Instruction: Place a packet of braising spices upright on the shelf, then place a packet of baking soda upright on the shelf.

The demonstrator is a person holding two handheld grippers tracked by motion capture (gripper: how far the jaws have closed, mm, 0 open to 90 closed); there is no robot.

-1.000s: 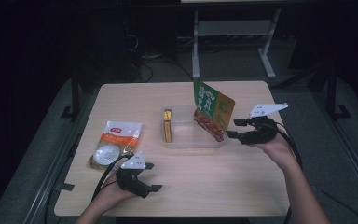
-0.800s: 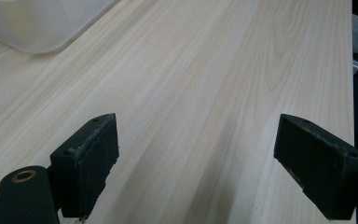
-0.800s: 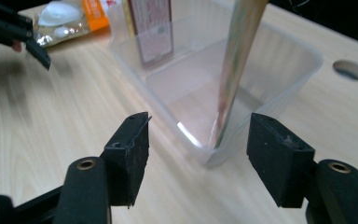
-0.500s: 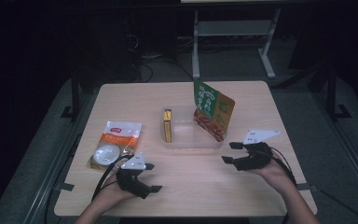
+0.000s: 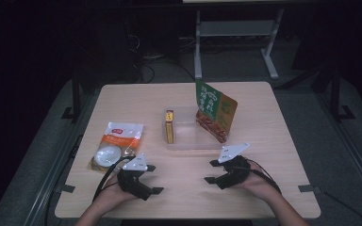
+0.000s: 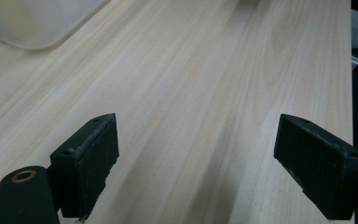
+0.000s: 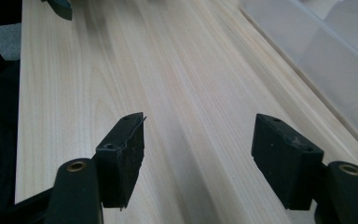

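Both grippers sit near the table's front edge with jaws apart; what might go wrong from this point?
1. The green and orange snack pouch leans upright in the clear plastic tray; a nudge may tip it out.
2. The white and orange flat packet lies close beside the left gripper, so its trailing cable might drag it.
3. The tray looks light; the right gripper might push it instead of reaching in.

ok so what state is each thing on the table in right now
left gripper: open, empty, low over the table
right gripper: open, empty, low over the table
clear bin: upright, no lid
green and orange bag: standing in the bin, leaning
yellow box: on edge in the bin
orange and white bag: lying flat
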